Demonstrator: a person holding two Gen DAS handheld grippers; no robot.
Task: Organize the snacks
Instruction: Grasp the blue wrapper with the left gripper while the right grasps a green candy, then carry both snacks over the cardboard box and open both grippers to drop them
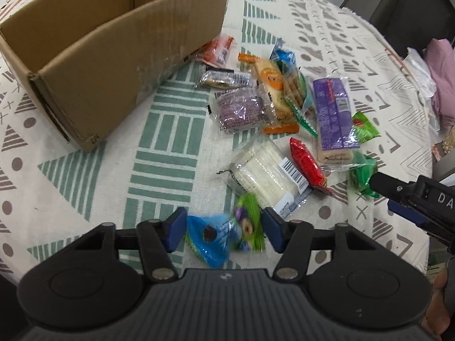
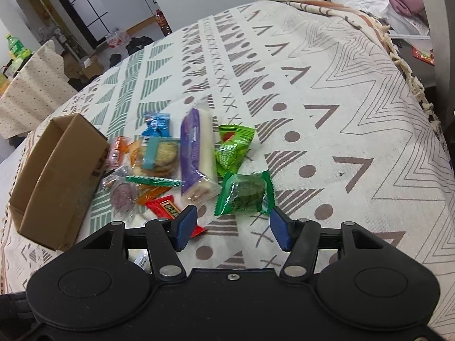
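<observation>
A heap of wrapped snacks lies on the patterned cloth beside an open cardboard box. My left gripper points down at the heap's near edge, open. A blue packet and a small green and purple packet, both blurred, sit between its blue pads; I cannot tell whether the pads touch them. My right gripper is open, its tips at the near corners of a green packet. In the left wrist view, one of its fingers reaches that green packet.
The box stands left of the heap, its opening facing up. A long purple packet, a red packet and a clear white packet lie close by. Pink and white cloth is piled at the table's right edge.
</observation>
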